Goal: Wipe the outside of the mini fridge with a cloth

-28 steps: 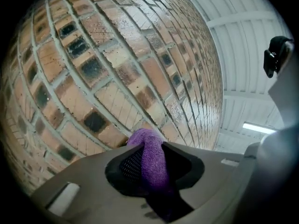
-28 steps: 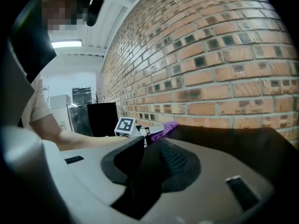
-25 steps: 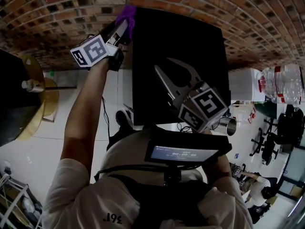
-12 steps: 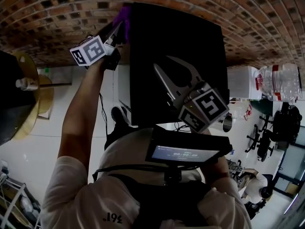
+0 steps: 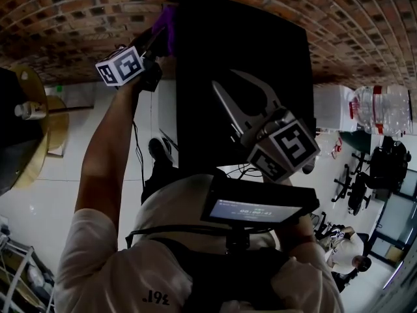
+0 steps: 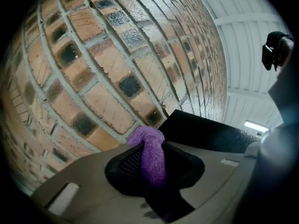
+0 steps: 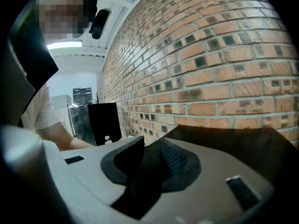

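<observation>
One purple cloth [image 6: 152,155] sits clamped between jaws of my left tool [image 6: 152,143], tip poking out at left edge of black mini fridge [image 5: 241,77], close to brick wall [image 5: 65,25]. I see fridge standing against that wall. My right tool [image 5: 228,83] over fridge top, jaws apart, nothing between. Water bottles [image 5: 384,109] off to fridge's right.

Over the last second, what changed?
The left gripper, shut on the purple cloth, slid the cloth down the left side of the mini fridge. The right gripper stayed where it was above the fridge top, empty, with its jaws slightly apart. The fridge itself did not move.
</observation>
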Demonstrator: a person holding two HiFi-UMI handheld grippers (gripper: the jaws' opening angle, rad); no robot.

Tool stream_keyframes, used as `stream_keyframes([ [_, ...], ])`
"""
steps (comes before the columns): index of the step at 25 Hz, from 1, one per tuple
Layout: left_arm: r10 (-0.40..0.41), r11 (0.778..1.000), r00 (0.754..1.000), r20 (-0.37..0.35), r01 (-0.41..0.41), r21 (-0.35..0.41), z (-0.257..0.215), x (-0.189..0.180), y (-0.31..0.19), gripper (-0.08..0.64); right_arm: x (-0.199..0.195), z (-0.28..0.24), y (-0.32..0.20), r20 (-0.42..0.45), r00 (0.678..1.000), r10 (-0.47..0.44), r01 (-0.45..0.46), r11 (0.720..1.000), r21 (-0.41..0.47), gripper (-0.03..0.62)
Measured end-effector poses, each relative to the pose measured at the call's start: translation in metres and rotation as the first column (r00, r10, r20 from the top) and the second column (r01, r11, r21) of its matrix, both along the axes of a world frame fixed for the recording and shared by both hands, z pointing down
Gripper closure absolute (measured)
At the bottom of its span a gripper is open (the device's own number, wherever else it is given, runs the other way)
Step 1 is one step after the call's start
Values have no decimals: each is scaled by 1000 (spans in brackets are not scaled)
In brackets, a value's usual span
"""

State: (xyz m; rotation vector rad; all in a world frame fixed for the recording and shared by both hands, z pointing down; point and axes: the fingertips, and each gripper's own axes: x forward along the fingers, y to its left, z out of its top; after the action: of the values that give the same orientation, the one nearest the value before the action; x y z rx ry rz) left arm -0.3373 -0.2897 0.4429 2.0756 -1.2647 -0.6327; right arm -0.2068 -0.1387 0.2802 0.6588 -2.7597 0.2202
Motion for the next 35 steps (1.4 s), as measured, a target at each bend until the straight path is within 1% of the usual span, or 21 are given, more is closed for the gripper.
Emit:
stream_keyframes([
  [6, -5, 997, 1000, 29, 8, -74, 43, -1, 0, 459, 1, 0, -1, 1, 1000, -5, 5, 1000, 11, 494],
  [11, 10, 996, 999, 49, -6, -92, 64, 2, 1, 459, 1, 1, -1, -4, 1000, -6, 6, 1000, 13, 494],
  [13, 18, 994, 997, 69, -10, -106, 74, 2, 1, 460, 1, 1, 0, -2, 1000, -6, 7, 1000, 9, 494],
  [17, 34, 987, 991, 132, -13, -161, 101, 3, 1, 459, 0, 0, 0, 1, 1000, 0, 0, 1000, -1, 494],
  [21, 56, 979, 986, 156, -23, -204, 120, 6, 0, 459, 0, 1, 0, -3, 1000, 0, 0, 1000, 0, 494],
  [23, 67, 973, 983, 168, -27, -231, 129, 7, 1, 460, 0, 1, 0, -2, 1000, -2, 2, 1000, 1, 494],
  [27, 83, 953, 974, 209, -17, -302, 150, 6, 5, 459, 0, 1, 1, -2, 1000, -1, 1, 1000, -2, 494],
  [28, 84, 948, 971, 224, -8, -318, 156, 4, 6, 459, 1, 1, 1, -4, 1000, -2, 2, 1000, 0, 494],
  [31, 88, 927, 948, 306, 35, -374, 180, -9, 10, 459, 3, 1, -1, -1, 1000, -12, 12, 1000, 24, 494],
  [33, 93, 922, 946, 311, 37, -386, 176, -11, 15, 457, 2, 0, -1, 4, 1000, -13, 13, 1000, 24, 494],
  [35, 78, 924, 949, 306, 47, -379, 168, -14, 19, 456, 1, 0, 0, 6, 1000, -5, 5, 1000, 6, 494],
])
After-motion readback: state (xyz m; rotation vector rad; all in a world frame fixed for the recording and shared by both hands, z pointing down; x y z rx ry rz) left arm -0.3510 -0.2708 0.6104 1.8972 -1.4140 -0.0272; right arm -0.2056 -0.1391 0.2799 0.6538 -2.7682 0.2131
